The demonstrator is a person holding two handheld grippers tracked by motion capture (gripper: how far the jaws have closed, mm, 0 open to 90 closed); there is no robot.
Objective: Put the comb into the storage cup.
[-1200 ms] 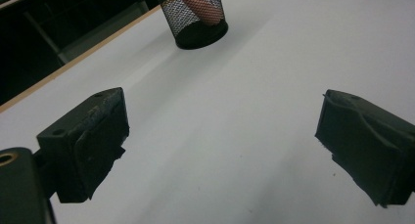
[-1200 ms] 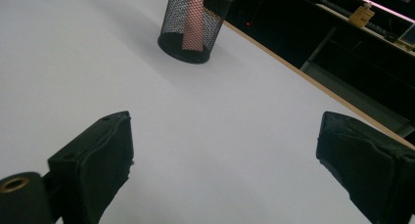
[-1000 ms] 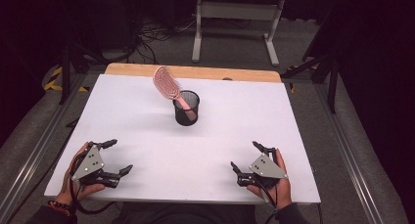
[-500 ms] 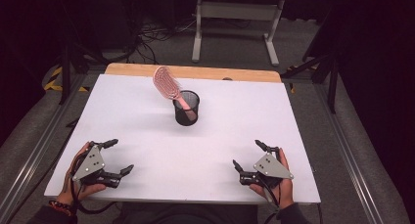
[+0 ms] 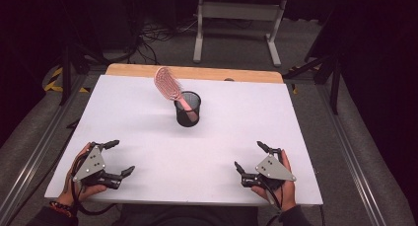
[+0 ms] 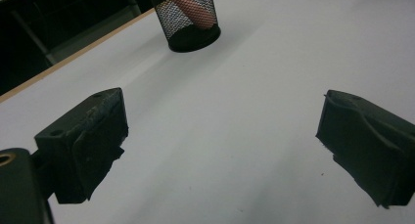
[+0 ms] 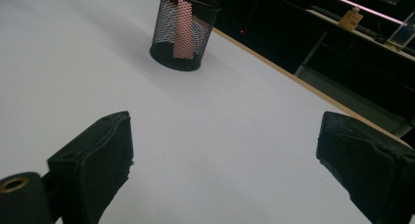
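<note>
A: Start at your left. How does your left gripper [image 5: 118,157] sit?

B: It rests low over the near left part of the white worktop [image 5: 148,102], your hand behind it. Its jaws stand wide apart with nothing between them but bare surface.

A: And ahead of those jaws?

B: In the left gripper view the black mesh cup [image 6: 188,18] stands well ahead of your jaws and toward the left one, far out of their reach. A pink hairbrush [image 6: 192,8] stands in it, handle down.

A: How does the brush sit in the cup?

B: From the high view, the hairbrush [image 5: 170,88] leans, its bristled head sticking out over the rim and tilting away to the left of the mesh cup [image 5: 188,109]. The cup stands upright, between your two grippers and well beyond both.

A: Now your right side.

B: Your right gripper [image 5: 250,157] lies over the near right part of the worktop, jaws likewise spread wide and holding nothing. In the right gripper view the mesh cup [image 7: 183,31] is well ahead, nearer the line of your left jaw, with the pink handle [image 7: 184,28] showing through the mesh.
</note>
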